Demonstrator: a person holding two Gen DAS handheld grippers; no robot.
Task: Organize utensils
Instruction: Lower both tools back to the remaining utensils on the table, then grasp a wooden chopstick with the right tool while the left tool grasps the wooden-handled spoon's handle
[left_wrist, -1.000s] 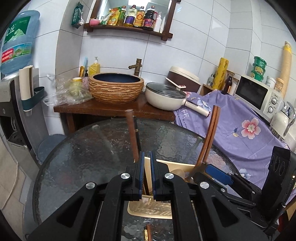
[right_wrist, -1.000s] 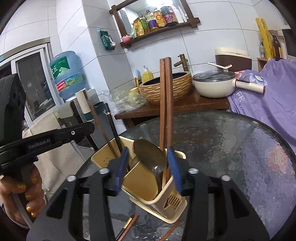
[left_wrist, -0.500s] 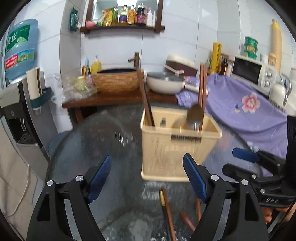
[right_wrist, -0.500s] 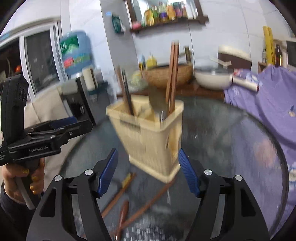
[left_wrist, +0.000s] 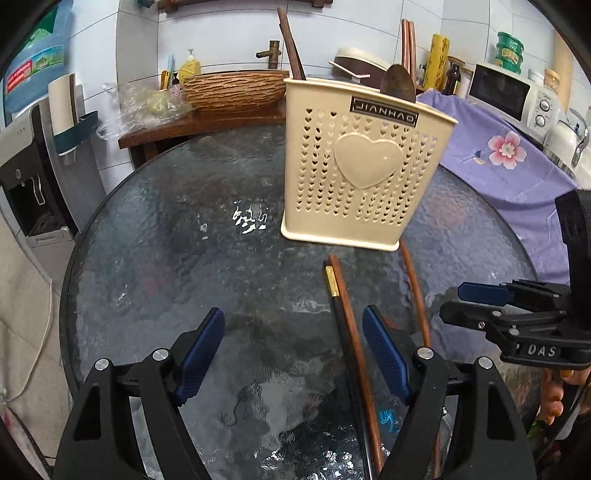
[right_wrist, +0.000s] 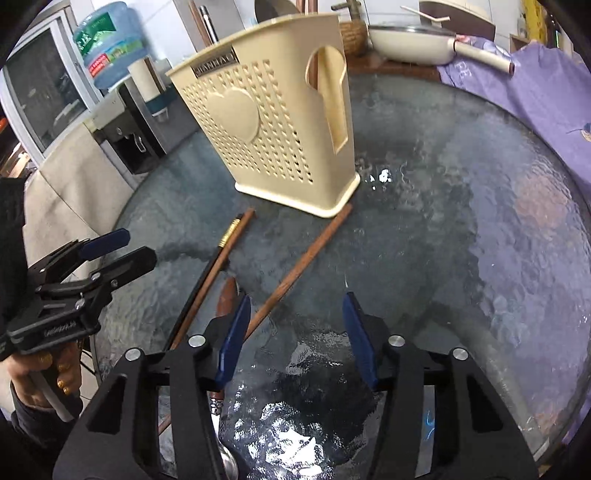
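A beige perforated utensil holder (left_wrist: 364, 162) stands on the round glass table (left_wrist: 184, 258); it also shows in the right wrist view (right_wrist: 280, 122). Chopsticks and a spoon stick out of its top. Loose on the glass in front lie a black chopstick with a gold band (left_wrist: 338, 306), a brown chopstick beside it (left_wrist: 351, 332) and another brown one (left_wrist: 415, 291). In the right wrist view the pair (right_wrist: 218, 258), the single chopstick (right_wrist: 303, 262) and a wooden-handled utensil (right_wrist: 227, 295) show. My left gripper (left_wrist: 293, 354) is open and empty. My right gripper (right_wrist: 295, 339) is open and empty.
A wooden side table with a woven basin (left_wrist: 232, 88) stands behind the glass table. A purple flowered cloth (left_wrist: 509, 155) covers a counter with a microwave (left_wrist: 506, 96) at the right. A water dispenser (left_wrist: 33, 155) stands at the left. A pan (right_wrist: 410, 37) sits at the back.
Both grippers have pulled back from the holder and down toward the table. The left gripper, shut a second ago, is now open. The loose chopsticks have come into view.
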